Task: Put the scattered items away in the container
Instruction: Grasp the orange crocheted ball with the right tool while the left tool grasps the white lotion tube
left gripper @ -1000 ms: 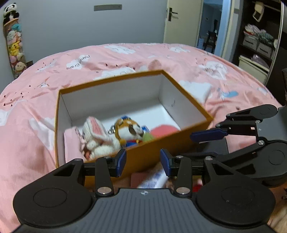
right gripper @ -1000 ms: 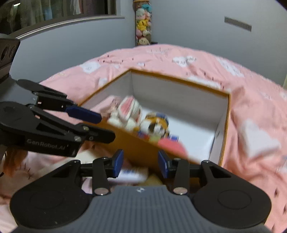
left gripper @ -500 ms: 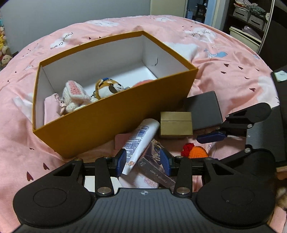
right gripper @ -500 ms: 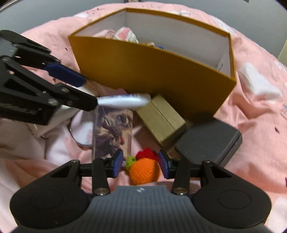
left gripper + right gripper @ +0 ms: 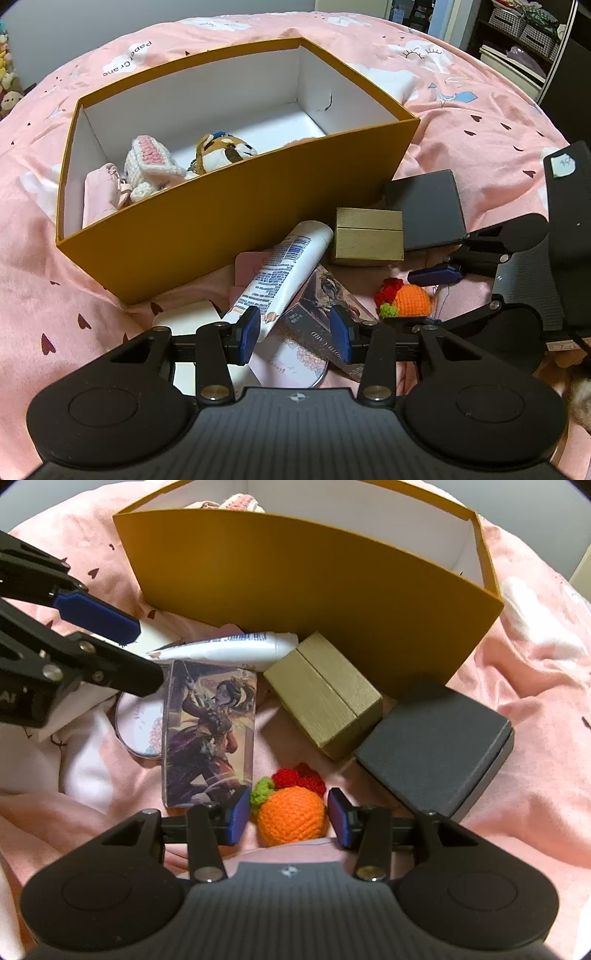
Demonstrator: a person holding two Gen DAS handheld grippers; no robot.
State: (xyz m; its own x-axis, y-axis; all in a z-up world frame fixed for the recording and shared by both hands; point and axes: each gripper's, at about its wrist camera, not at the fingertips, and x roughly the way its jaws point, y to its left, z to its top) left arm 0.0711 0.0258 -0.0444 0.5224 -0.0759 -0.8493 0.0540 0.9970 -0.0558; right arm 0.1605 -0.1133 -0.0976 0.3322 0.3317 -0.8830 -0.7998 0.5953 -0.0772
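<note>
An orange cardboard box (image 5: 236, 221) stands on the pink bedspread with a crochet rabbit (image 5: 151, 166) and a plush dog (image 5: 225, 151) inside. In front of it lie a white tube (image 5: 284, 269), an illustrated card box (image 5: 210, 734), a gold box (image 5: 325, 698), a dark grey box (image 5: 436, 742) and a crochet orange (image 5: 291, 816). My right gripper (image 5: 288, 816) straddles the crochet orange; its jaws are opening and the pads stand clear of it. My left gripper (image 5: 294, 334) hangs open over the tube's end and the card box, gripping nothing.
A round pink tin (image 5: 142, 727) lies partly under the card box, and a white item (image 5: 188, 319) sits by the left finger. The bedspread (image 5: 480, 122) is rumpled around the box. Shelves with baskets (image 5: 524, 22) stand beyond the bed at the far right.
Both grippers have sunk and tipped downward, from facing the box's inside to the items in front of it. The right jaws have closed in around the crochet orange and widened slightly.
</note>
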